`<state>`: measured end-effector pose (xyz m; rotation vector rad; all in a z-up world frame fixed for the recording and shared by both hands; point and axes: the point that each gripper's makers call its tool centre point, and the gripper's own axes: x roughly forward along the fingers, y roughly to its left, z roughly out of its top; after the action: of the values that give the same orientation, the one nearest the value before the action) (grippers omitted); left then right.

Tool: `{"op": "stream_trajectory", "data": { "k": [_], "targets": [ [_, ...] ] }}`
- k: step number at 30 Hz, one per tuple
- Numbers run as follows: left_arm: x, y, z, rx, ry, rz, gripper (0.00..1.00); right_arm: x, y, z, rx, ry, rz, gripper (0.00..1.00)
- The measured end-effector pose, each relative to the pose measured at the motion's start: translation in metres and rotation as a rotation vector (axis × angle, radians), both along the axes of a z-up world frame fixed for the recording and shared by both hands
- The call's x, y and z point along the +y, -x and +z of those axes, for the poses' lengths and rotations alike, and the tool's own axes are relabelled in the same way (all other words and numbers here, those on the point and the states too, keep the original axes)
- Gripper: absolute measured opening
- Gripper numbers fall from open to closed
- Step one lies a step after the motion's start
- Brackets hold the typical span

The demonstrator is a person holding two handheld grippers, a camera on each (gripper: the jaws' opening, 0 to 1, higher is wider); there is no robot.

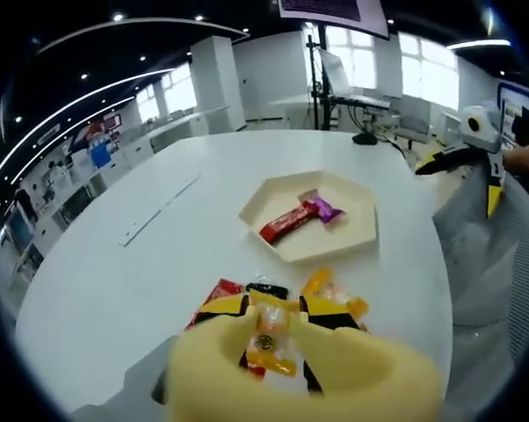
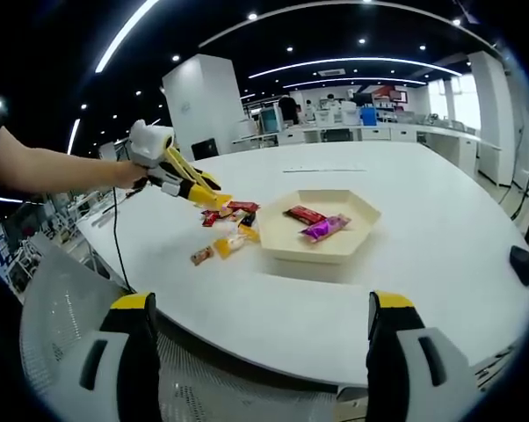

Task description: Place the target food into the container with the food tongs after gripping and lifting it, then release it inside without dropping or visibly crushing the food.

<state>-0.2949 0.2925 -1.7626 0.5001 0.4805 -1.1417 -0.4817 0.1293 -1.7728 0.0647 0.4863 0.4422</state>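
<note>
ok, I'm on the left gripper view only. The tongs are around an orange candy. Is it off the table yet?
Observer: Doesn't look like it. In the right gripper view, the left gripper has its tips down at the candy pile beside the tray, so the orange candy looks unlifted.
Operator: What about the right gripper's jaws?
Observer: The right gripper is wide open and empty, held back off the near edge of the table.

Left gripper [image 2: 219, 200] low, forearm [image 2: 45, 169] outstretched — right gripper [image 2: 260, 352] jaws spread wide
</note>
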Motion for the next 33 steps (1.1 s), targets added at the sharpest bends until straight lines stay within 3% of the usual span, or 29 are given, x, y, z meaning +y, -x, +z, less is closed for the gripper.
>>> {"op": "stream_trajectory", "data": {
  "k": [10,16,33],
  "targets": [
    [-0.007,0.003,0.015,-0.015,0.017,0.0,0.19,0.0,0.0,-0.001,0.004,0.0,0.001,0.99],
    [-0.012,0.008,0.012,-0.006,0.011,-0.008,0.19,-0.001,0.001,-0.001,0.004,-0.001,-0.003,0.99],
    [-0.037,0.01,0.027,-0.02,0.018,-0.035,0.2,-0.001,0.0,0.0,0.003,-0.004,-0.005,0.99]
  ]
}}
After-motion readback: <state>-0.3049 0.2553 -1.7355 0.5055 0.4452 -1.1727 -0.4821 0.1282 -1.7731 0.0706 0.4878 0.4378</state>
